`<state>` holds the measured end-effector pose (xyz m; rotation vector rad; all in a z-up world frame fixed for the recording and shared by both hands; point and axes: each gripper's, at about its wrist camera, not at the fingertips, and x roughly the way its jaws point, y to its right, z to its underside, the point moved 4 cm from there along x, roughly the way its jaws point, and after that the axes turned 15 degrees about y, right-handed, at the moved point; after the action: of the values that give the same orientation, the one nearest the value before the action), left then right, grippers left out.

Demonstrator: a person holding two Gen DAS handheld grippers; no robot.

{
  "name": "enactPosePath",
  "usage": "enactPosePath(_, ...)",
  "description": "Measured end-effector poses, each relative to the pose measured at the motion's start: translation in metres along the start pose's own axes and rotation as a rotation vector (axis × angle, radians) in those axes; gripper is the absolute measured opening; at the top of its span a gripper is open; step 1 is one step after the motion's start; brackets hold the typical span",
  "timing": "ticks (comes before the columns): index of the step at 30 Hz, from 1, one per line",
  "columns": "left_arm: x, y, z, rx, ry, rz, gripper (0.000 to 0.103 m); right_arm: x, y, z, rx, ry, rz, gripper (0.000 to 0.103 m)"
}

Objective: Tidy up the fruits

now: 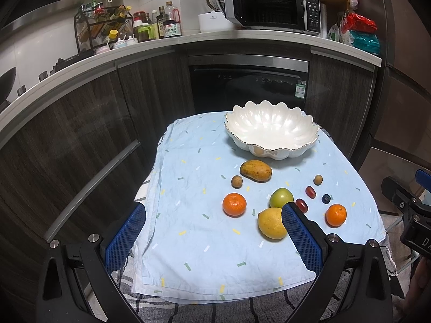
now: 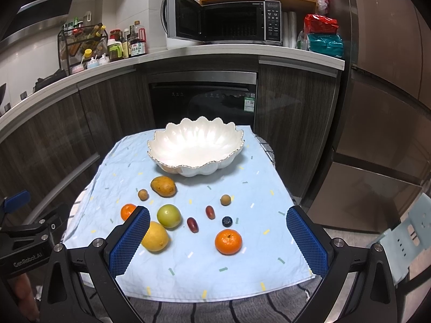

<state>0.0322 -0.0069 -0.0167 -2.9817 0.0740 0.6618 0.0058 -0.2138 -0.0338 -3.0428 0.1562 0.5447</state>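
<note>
A pale blue cloth covers my table; at its far end sits the white scalloped bowl, empty; before it lie the mango, lemon, green apple, two tangerines, then grapes, longans and a blueberry; my left gripper and right gripper both hover spread wide, holding nothing.

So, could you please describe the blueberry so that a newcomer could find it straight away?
Start at the white scalloped bowl at the far end of the light blue cloth. Come toward the near right, to the mandarin there. Just beyond it lies the blueberry, the only dark blue fruit and the smallest, right of two red grapes.
</note>
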Motion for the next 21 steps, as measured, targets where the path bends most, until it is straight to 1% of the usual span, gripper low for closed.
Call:
enactPosePath(11,0.022,0.006,0.006,0.029,-0.039,0.033,0.103,0.016,-0.001,0.005,-0.011,-0.021,-0.010,0.103)
enactPosePath(21,0.046,0.021,0.016,0.067,-0.088,0.073,0.103,0.034,0.004,0.012,-0.008,-0.056,0.001,0.102)
